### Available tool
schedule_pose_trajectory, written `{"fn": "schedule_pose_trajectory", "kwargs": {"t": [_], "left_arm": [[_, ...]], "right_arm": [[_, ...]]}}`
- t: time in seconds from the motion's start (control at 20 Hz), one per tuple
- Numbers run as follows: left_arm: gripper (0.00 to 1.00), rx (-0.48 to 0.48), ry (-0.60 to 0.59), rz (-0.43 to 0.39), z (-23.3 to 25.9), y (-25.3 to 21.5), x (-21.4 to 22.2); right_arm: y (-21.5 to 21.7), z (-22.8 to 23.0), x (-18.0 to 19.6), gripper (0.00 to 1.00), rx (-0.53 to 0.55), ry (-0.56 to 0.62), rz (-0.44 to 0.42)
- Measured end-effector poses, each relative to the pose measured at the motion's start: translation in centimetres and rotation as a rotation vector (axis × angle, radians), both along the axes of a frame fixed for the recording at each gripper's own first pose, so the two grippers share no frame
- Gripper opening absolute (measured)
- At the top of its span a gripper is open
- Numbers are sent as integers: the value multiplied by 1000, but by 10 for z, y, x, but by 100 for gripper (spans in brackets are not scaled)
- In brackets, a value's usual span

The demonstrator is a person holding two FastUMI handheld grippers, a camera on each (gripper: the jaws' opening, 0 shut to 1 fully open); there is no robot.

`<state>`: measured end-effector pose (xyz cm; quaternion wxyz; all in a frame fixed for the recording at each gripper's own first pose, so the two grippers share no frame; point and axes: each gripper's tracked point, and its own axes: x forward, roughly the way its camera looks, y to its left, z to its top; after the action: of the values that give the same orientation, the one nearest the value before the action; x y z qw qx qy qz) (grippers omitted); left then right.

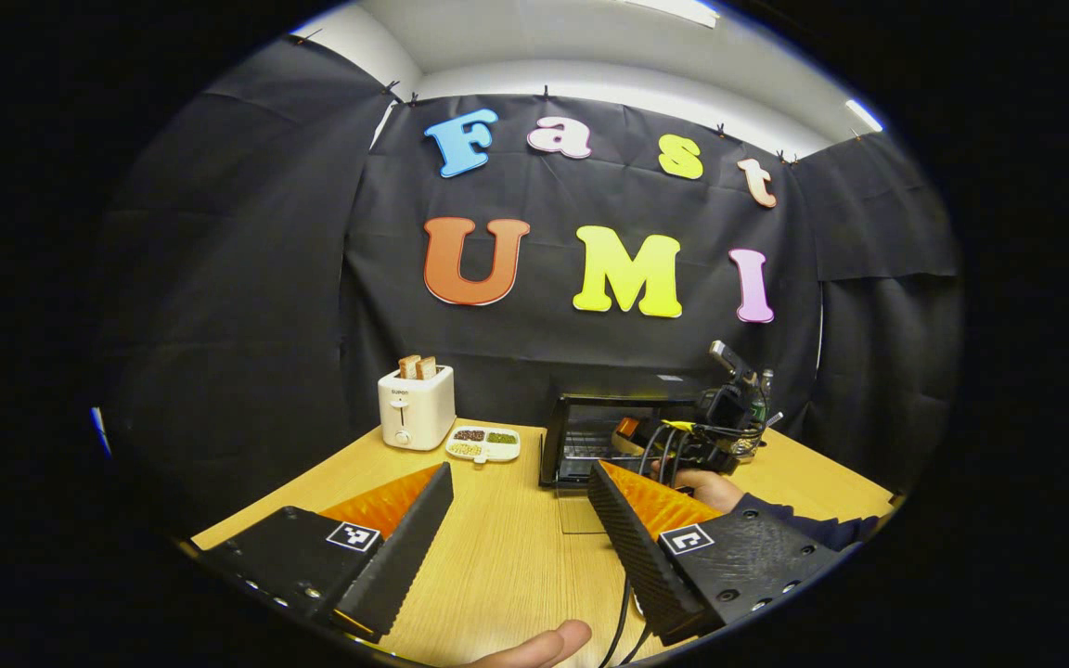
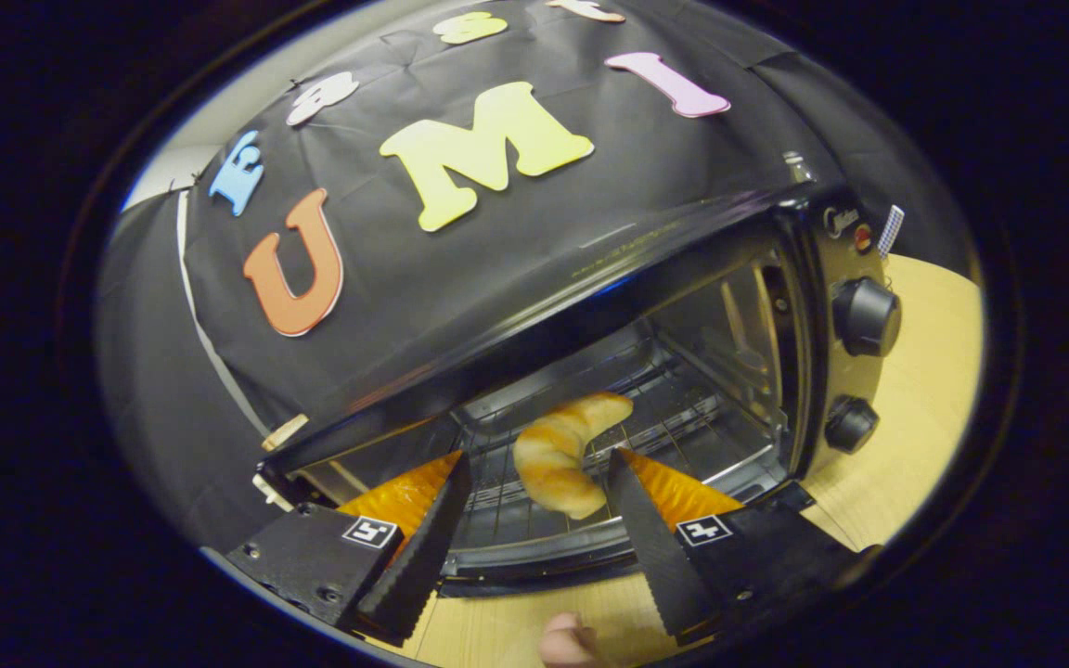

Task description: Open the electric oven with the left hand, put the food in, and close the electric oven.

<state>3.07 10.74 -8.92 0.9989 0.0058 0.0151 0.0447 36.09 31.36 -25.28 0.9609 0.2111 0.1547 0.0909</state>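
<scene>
Left gripper [image 1: 521, 482] hangs above the light wood-grain bench [image 1: 507, 557], fingers spread wide, nothing between them. Each finger base carries a small square black-and-white marker.

Far side of bench, left gripper view: white two-slot toaster [image 1: 416, 406] with two slices of browned toast [image 1: 418, 366] standing up out of its slots. Small dark lettering on the toaster front, too small to read. Just right of it, touching or nearly so, a white divided tray [image 1: 483, 443] holding dark, green and pale fillings in separate compartments.

Right of the tray stands the black electric oven [image 1: 590, 436], door swung down flat toward the viewer, its glass lying over the bench. The right gripper [image 1: 720, 422], with cables, sits at the oven mouth, held by a hand [image 1: 706, 487] in a dark sleeve [image 1: 813, 527].

Right gripper view: right gripper [image 2: 534, 464] fingers apart at the oven opening [image 2: 609, 408]. Golden-brown crescent croissant [image 2: 562, 450] lies on the wire rack [image 2: 664, 417] inside the oven, between the fingers and just beyond their tips; neither finger presses on it that I can tell. Oven control panel on the right has a small red indicator [image 2: 861, 238], two black round knobs [image 2: 865, 317] one above the other, and a brand mark at top, not legible.

A fingertip [image 2: 564, 642] shows at the bottom edge.
</scene>
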Motion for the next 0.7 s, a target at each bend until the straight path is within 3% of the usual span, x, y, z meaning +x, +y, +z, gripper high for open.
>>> {"fn": "schedule_pose_trajectory", "kwargs": {"t": [0.35, 0.45, 0.55, 0.7], "left_arm": [[94, -16, -3, -27, 0, -23, -8], [94, -17, 19, -50, -9, -36, -6], [94, -31, 44, -75, -18, -52, -1], [94, -72, 96, -121, -36, -79, 11]], "right_arm": [[-50, 69, -106, 95, 27, -97, 74], [-79, 85, -137, 100, 41, -105, 49], [-103, 102, -164, 94, 50, -129, 44], [-157, 121, -193, 98, -22, -184, -25]]}}
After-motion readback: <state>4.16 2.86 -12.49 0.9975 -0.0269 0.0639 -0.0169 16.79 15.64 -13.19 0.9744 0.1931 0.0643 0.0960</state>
